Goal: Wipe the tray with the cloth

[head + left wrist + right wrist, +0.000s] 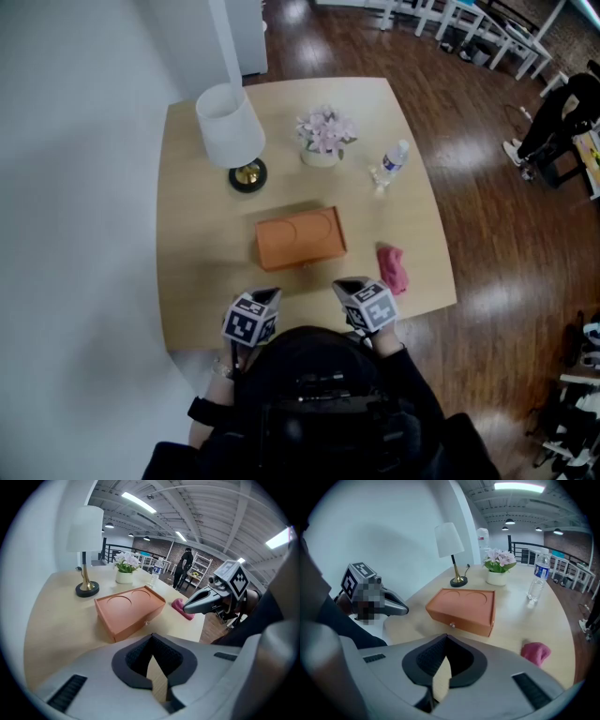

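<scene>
**Both grippers pressed together and empty; cloth lies beside the tray**

The head view alone takes in the whole wooden table [187, 281], with its rounded corners, the white wall on its left and dark floor on its right. The orange tray [300, 238] sits near the table's middle, its two round hollows facing up. Only the right gripper view shows clearly the small knob [451, 625] on the tray's near side.

From above, the white shade of the lamp [231, 127] hides its stem. Both gripper views show that brass stem rising from a dark base. The flower pot [324, 136] and the water bottle [395, 159] stand behind the tray, apart from it.

The pink cloth [393, 268] lies crumpled to the right of the tray, not touching it, near the table's right edge.

The left gripper [152, 656] and the right gripper [444, 660] hover over the near edge. Each one's own view shows its jaws pressed together at the tips with nothing between them. From above, only their marker cubes and noses are clear. In the left gripper view, the right gripper's nose covers part of the cloth.

A person [182, 566] stands far off, small and indistinct.
</scene>
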